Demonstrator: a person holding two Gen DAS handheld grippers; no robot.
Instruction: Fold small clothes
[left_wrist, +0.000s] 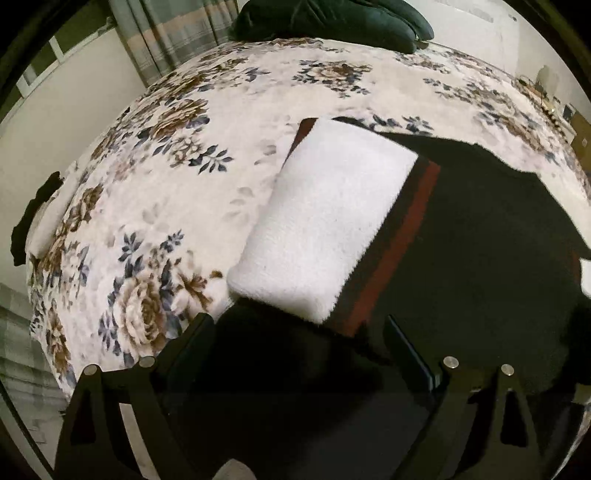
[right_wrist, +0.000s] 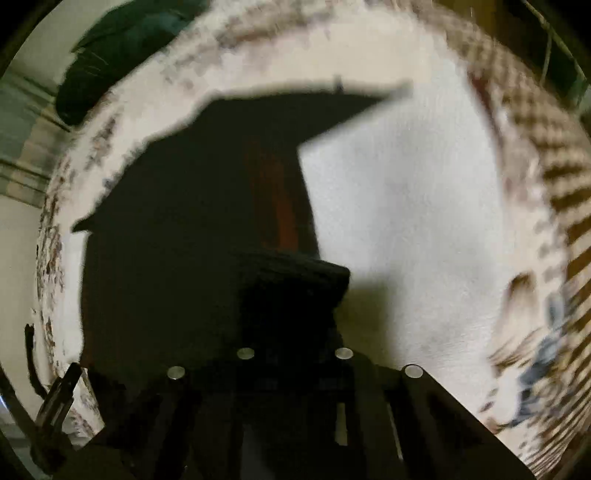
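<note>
A small garment lies flat on the floral blanket (left_wrist: 166, 166): a black body (left_wrist: 480, 258), a red stripe (left_wrist: 399, 243) and a fluffy white panel (left_wrist: 325, 221). My left gripper (left_wrist: 297, 325) hangs over its near edge, its jaws wide open. Black cloth lies loose below them and the pads press on nothing. The right wrist view is blurred by motion. It shows the same black cloth (right_wrist: 184, 203), the red stripe (right_wrist: 277, 192) and the white panel (right_wrist: 406, 221). My right gripper (right_wrist: 291, 295) is shut on a raised bunch of the black cloth, which hides its fingertips.
A dark green cushion (left_wrist: 332, 18) lies at the far edge of the bed, with striped curtains (left_wrist: 173, 33) behind it. A small black and white item (left_wrist: 40, 221) sits at the bed's left edge. A brown checked cloth (right_wrist: 554, 166) shows to the right.
</note>
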